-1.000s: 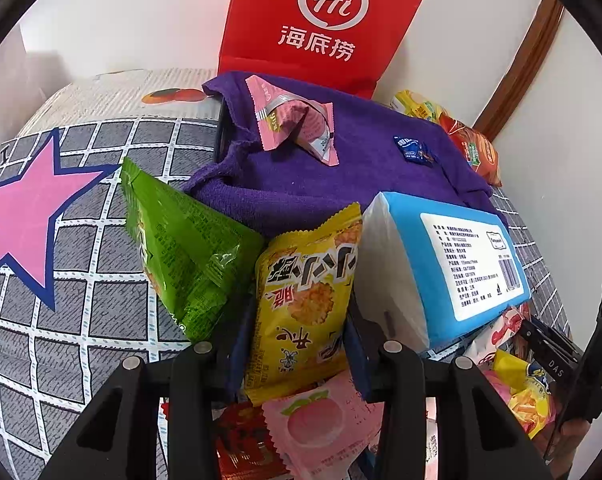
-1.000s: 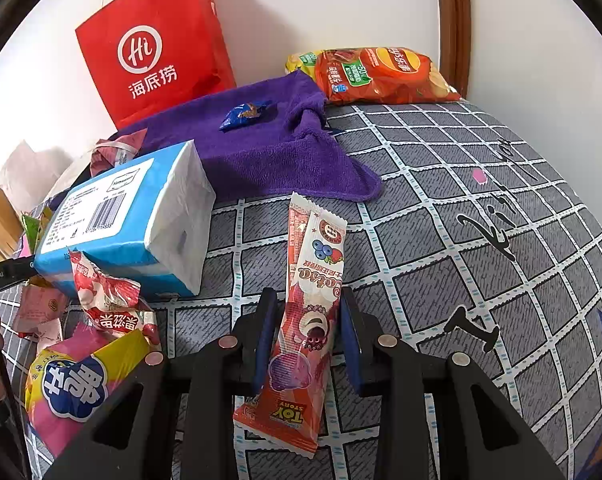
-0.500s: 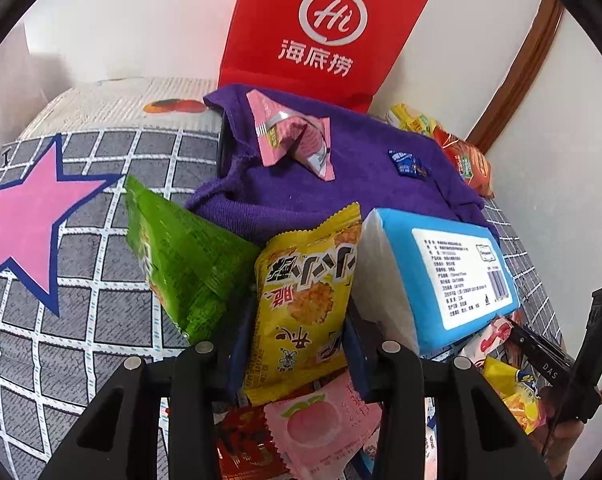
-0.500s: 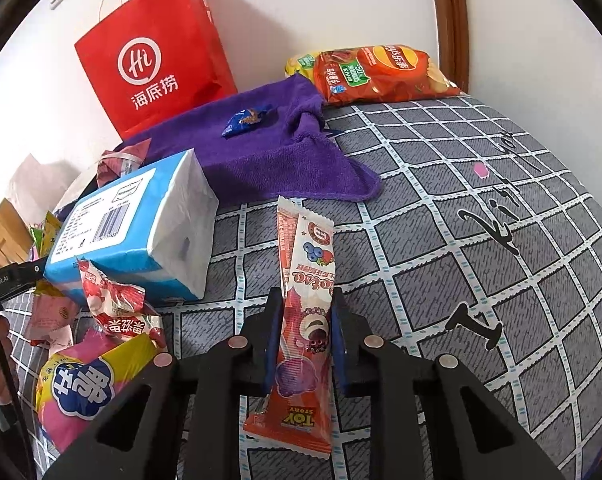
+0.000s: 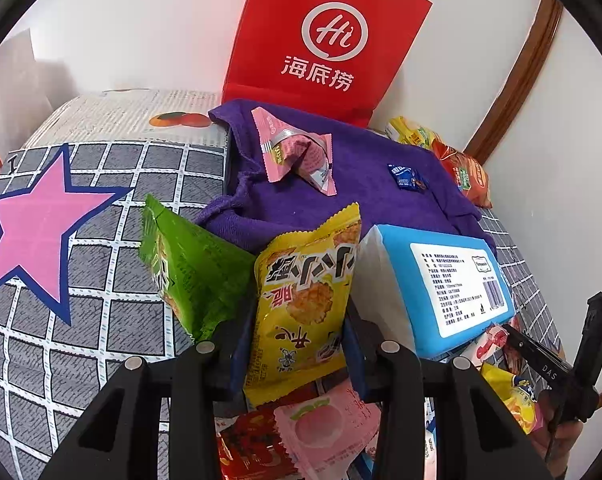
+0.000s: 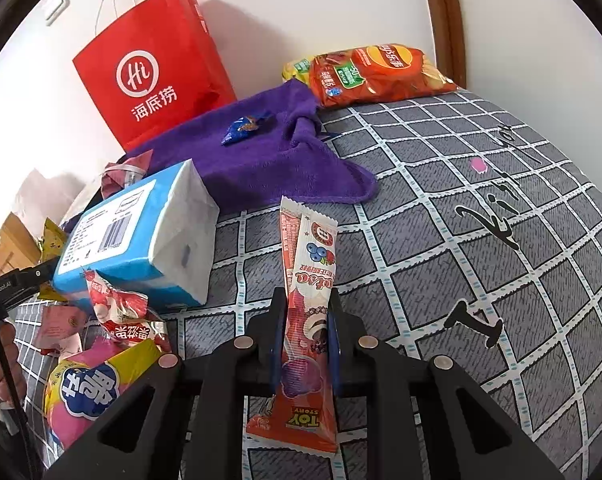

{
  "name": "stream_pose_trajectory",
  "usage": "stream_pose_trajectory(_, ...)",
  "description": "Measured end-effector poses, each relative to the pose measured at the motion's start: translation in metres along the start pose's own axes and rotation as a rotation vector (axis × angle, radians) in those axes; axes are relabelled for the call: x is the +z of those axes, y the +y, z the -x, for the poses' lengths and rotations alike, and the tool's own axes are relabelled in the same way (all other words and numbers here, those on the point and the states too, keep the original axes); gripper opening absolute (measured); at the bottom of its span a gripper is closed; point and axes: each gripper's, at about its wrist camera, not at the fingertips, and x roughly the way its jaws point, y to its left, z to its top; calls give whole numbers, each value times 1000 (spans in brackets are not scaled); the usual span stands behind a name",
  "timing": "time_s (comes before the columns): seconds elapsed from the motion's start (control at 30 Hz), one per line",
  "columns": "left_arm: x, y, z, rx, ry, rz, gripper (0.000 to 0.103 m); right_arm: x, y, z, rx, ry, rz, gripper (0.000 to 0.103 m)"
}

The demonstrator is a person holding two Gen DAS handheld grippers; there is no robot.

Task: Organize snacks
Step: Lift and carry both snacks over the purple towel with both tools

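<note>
On the left of the grey checked bed cover [image 5: 113, 320] with the pink star, a green crinkled snack bag [image 5: 189, 272] lay just beside the left gripper [image 5: 297, 344], whose jaws were narrowed onto a yellow foil snack bag with a cracker picture [image 5: 305, 300]. This bag stood nearly upright between the pads, its long axis running from near to far and its serrated top edge pointing away toward the purple towel [image 5: 361, 184]. Under it a red packet [image 5: 249, 444] and a pink peach packet [image 5: 325, 428] were in a loose pile, and a blue and white wrapped tissue pack [image 5: 433, 280] leaned at its right. On the towel rested a pink folded wrapper [image 5: 297, 152] and a small blue candy [image 5: 407, 176], with a red paper bag with white logo [image 5: 325, 40] standing behind at the wall. Further right, the right gripper [image 6: 305, 336] was closed on a long thin red and white stick snack pack [image 6: 307, 308]; its long axis went near to far, the "TOY" end toward the camera and the other end pointing to the towel corner. An orange chips bag [image 6: 373, 76] lay far at the wall. I judge the sorting was at an early stage: two snacks were gripped, but most packets were scattered and no ordered group was visible.
</note>
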Motion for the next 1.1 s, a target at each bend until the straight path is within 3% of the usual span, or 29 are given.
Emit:
stream_pose_trajectory(0.2,5,-1,2,2,17,4,37,4,6,-1,-34,33,37,18)
stream_pose_trajectory(0.3,11,-1,14,-25,9,17,37,13,4,6,5,51,-24,18)
stream_pose_trajectory(0.53,31,-15,43,-49,-34,-17,37,44,24,39,-20,-11,64,18)
stream_pose_trajectory(0.8,70,-35,53,-44,-68,-64,37,107,82,63,-2,-96,204,18)
stream_pose_trajectory(1.1,123,-54,53,-23,-123,-96,37,181,140,29,93,-94,226,18)
